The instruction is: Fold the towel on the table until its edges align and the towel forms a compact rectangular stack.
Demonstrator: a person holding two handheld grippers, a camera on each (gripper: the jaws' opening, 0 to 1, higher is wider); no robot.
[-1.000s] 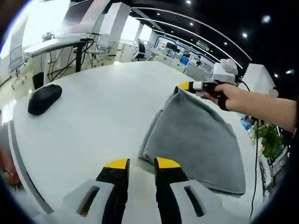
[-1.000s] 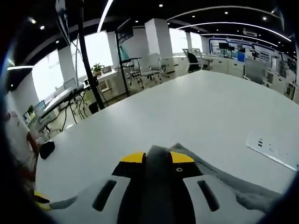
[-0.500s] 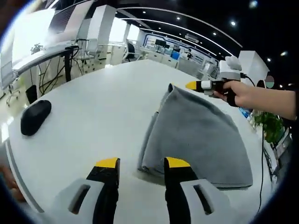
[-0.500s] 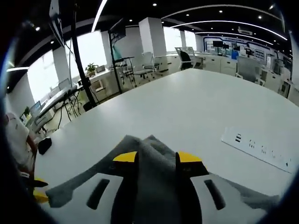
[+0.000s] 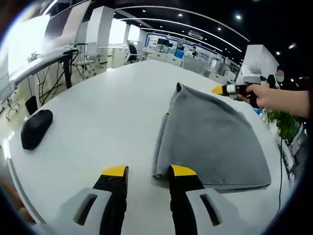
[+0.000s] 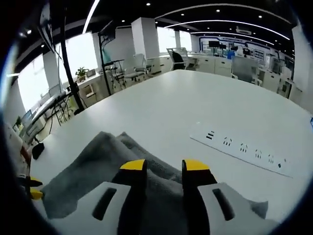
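The grey towel (image 5: 210, 142) lies folded on the white table (image 5: 98, 117), its far corner slightly raised. My left gripper (image 5: 148, 171) stands open just in front of the towel's near corner, with only table between its jaws. My right gripper (image 5: 226, 90), held in a hand, hovers past the far corner, apart from the cloth. In the right gripper view the right gripper (image 6: 164, 165) is open over the towel (image 6: 93, 166), which lies loose beneath it. The left gripper's yellow tips (image 6: 32, 188) peek in at the left edge.
A black mouse (image 5: 36, 128) sits near the table's left edge, also in view as the mouse (image 6: 37, 150). A white power strip (image 6: 244, 149) lies on the table beyond the towel. Desks, chairs and a potted plant (image 5: 283, 128) stand around the table.
My right gripper opened, let go of the towel's corner and drew back from it. The corner dropped and the towel now lies flatter. The left gripper stayed open near the front corner.
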